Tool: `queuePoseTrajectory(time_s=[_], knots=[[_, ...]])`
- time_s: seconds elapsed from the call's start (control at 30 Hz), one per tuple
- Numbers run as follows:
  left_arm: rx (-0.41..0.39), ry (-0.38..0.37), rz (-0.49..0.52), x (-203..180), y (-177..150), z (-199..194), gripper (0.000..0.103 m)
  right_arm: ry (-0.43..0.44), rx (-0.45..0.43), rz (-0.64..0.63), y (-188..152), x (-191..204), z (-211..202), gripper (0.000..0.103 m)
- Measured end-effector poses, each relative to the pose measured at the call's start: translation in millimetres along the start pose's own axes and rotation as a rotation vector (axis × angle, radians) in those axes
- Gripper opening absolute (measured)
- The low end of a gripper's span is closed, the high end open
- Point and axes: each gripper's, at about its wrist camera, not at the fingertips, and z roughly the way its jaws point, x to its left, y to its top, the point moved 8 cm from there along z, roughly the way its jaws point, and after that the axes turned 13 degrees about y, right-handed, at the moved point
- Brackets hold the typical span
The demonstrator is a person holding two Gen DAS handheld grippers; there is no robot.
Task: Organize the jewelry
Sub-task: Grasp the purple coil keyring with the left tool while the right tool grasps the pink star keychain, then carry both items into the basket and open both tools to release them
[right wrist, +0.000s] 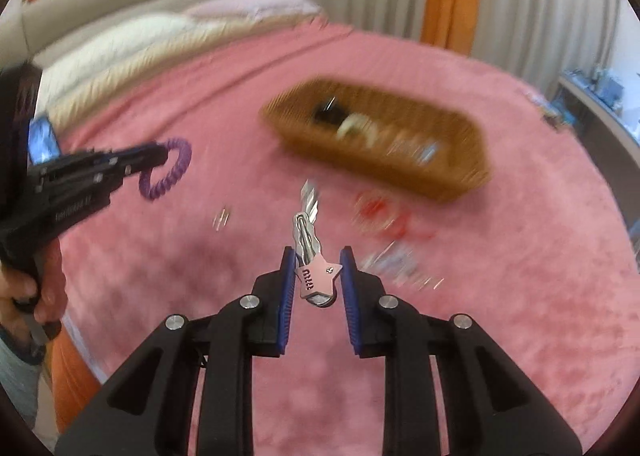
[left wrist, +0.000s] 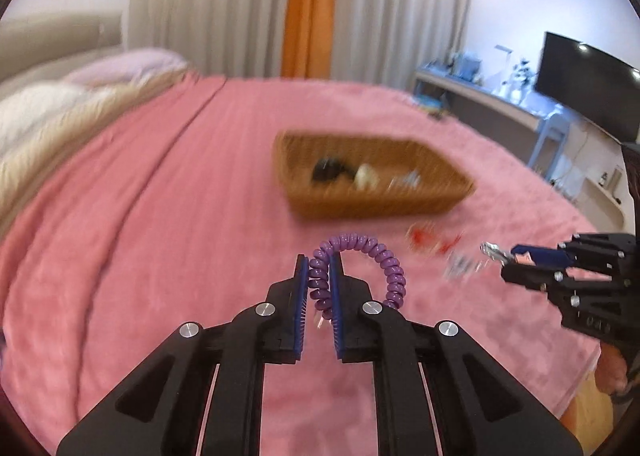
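1. While both views are smeared by blur, your left gripper [left wrist: 320,288] shows plainly: its blue pads are drawn close together and pinch one end of the purple coil bracelet [left wrist: 360,256].
2. From that pinch the coil rises, arches over to the right and drops down beside the right-hand finger, so its loop stands upright above the pink blanket [left wrist: 160,216].
3. Seen from your right wrist camera, the same bracelet [right wrist: 168,168] hangs as a curl off the tip of the left gripper [right wrist: 156,156] at the left of the scene.
4. Your right gripper [right wrist: 318,276] has its pads partly closed on a hair clip [right wrist: 314,256] with a pink star-shaped end.
5. The clip's long axis runs nearly straight away from you along the fingers, star end near and between the pads, silver wavy prongs pointing far, towards the basket.
6. In the left wrist view the right gripper [left wrist: 508,260] comes in from the right edge, with the silver tip of the clip [left wrist: 492,250] pointing left.
7. A brown woven basket [left wrist: 304,160] sits farther off on the blanket, beyond both grippers; it holds a dark item and a pale one, too blurred to name.
8. Red jewelry pieces [right wrist: 380,212] and small silvery bits [right wrist: 396,264] lie on the blanket between the basket and your right gripper, near its right finger.
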Motion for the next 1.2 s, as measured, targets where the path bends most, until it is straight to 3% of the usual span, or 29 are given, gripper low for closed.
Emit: queuePoseTrajectory(time_s=[0.23,0.43,0.57,0.8,1.0,1.1,1.2], knots=[[-0.126,-0.061,-0.032,-30.0,86.9,17.1,0.009,-0.087,-0.171,0.065,82.3,-50.5,-22.0,0.020],[-0.086,-0.094,-0.093,-41.9,121.6,81.6,0.009,-0.174,-0.163,0.167,122.0,-109.0,29.2,0.020],[-0.030,-0.098,-0.085,-56.7,123.0,136.1,0.009,-0.180,-0.126,0.194,130.6,-128.3,67.3,0.020],[0.034,-0.078,-0.029,-76.8,108.8,187.5,0.009,-0.189,-0.029,0.283,123.3,-167.3,125.3,0.020],[0.080,-0.081,-0.012,-77.9,97.0,202.7,0.010,-0.180,0.041,0.299,107.8,-178.6,145.4,0.020],[0.081,-0.075,-0.019,-74.3,97.7,197.9,0.021,-0.168,0.068,0.341,101.4,-180.3,148.7,0.021],[0.044,-0.051,0.025,-70.5,99.7,179.3,0.023,-0.143,0.061,0.368,98.2,-177.9,138.0,0.021]])
